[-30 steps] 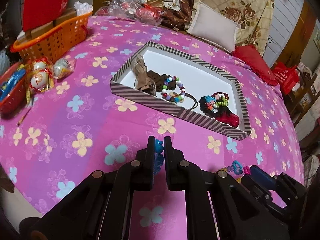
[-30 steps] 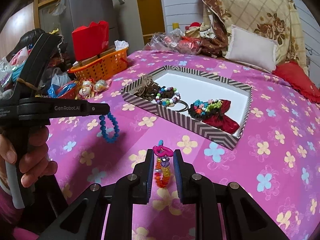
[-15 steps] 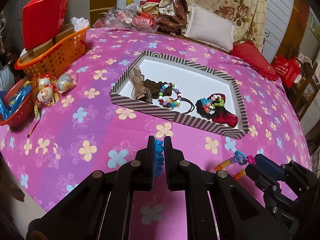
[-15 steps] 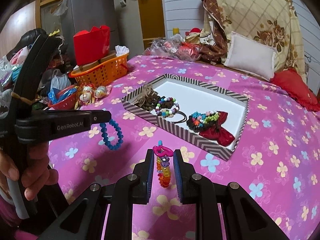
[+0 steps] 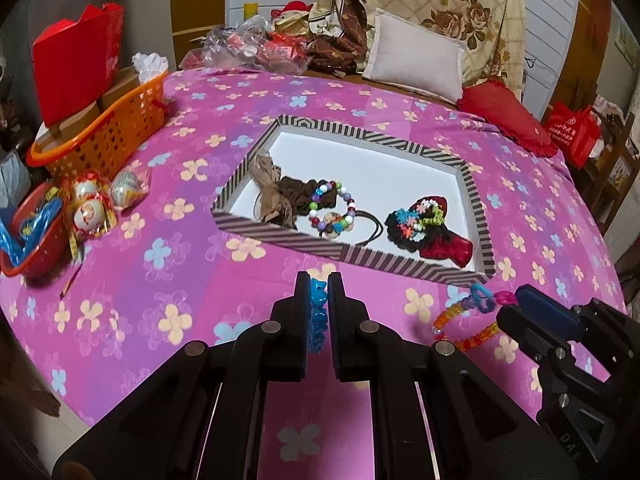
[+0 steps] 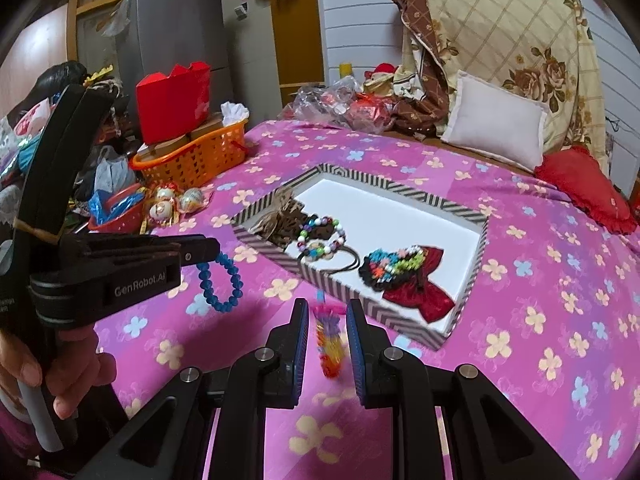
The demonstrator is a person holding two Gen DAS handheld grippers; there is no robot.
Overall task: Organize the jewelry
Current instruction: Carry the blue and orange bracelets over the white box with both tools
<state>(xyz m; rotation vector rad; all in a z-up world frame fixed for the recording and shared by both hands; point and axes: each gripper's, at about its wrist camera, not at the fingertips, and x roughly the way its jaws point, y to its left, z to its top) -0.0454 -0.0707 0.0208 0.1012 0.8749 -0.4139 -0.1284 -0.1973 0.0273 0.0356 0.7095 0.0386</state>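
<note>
My left gripper is shut on a blue bead bracelet, which hangs below it in the right wrist view. My right gripper has its jaws apart around a multicoloured bead bracelet with a pink clasp. That bracelet looks blurred and hangs just off the fingertip in the left wrist view. The striped tray with a white floor lies ahead, holding a brown bow, a colourful bead bracelet and a red-black hair piece.
The bed has a pink flowered cover. An orange basket with a red box, wrapped eggs and a red bowl sit at the left. A white pillow and red cushion lie behind the tray.
Both grippers have risen and moved toward the tray. My right gripper's jaws have widened, and the multicoloured bracelet now looks blurred and lower between them.
</note>
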